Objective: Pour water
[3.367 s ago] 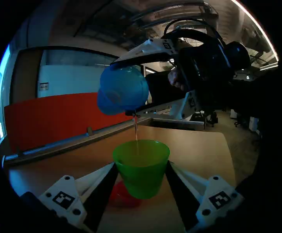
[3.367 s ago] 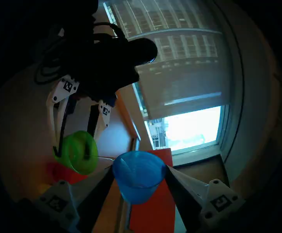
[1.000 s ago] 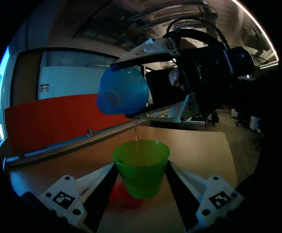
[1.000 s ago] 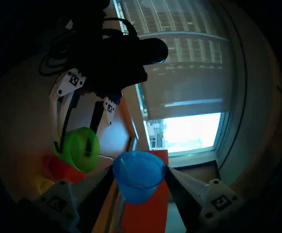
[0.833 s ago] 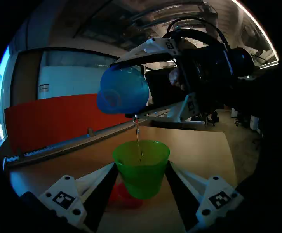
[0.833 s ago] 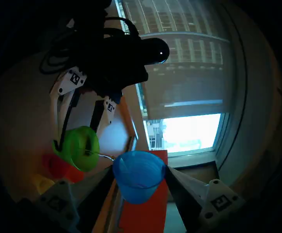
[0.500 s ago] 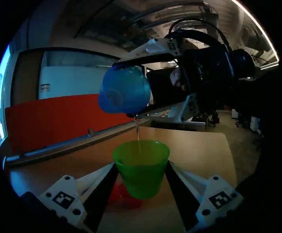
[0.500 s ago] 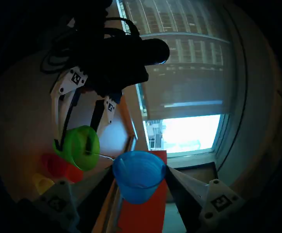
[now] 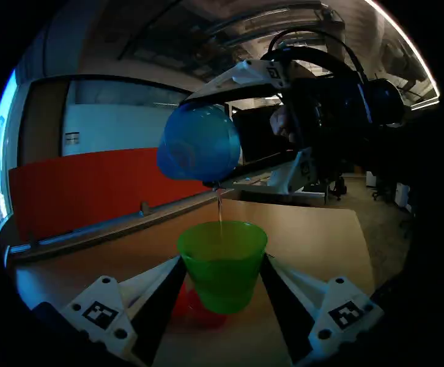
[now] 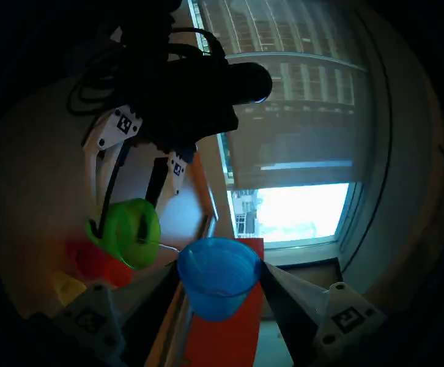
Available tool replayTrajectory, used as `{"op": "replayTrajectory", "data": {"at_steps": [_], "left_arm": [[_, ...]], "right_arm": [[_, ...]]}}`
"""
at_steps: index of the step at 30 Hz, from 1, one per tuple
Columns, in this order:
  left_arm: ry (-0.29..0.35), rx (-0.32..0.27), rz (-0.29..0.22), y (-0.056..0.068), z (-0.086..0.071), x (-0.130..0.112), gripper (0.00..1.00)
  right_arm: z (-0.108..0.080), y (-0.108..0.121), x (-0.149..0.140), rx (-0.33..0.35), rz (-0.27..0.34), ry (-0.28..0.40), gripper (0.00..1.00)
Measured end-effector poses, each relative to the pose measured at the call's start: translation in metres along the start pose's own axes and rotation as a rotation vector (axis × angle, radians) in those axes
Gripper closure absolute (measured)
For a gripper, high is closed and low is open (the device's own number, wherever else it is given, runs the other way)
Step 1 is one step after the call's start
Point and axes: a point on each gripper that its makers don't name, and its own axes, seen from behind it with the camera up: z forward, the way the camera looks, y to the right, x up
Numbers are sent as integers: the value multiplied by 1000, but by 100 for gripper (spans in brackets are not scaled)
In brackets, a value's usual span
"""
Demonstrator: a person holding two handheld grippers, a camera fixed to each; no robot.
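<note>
A red cup (image 9: 189, 306) is sitting on the table (image 9: 320, 235), just behind the upright green cup (image 9: 223, 278) that the left gripper (image 9: 222, 260) is clamping between both fingers. Directly above, water (image 9: 220, 211) is trickling into it from a tipped blue cup (image 9: 199, 144), which the right gripper (image 10: 219, 269) is squeezing on both sides.

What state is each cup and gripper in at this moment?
blue cup, tilted, pouring a thin stream.
green cup, upright, catching the stream.
red cup, ungripped, behind the green cup.
left gripper, shut on green cup.
right gripper, shut on blue cup.
</note>
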Motion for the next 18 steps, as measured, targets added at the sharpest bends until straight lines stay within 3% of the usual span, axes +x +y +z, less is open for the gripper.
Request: {"op": "replayTrajectory", "data": {"at_steps": [18], "left_arm": [[6,1,7,1,-1,4,18]], "right_arm": [[-2,-1,3,1,-27,-5,8]]}}
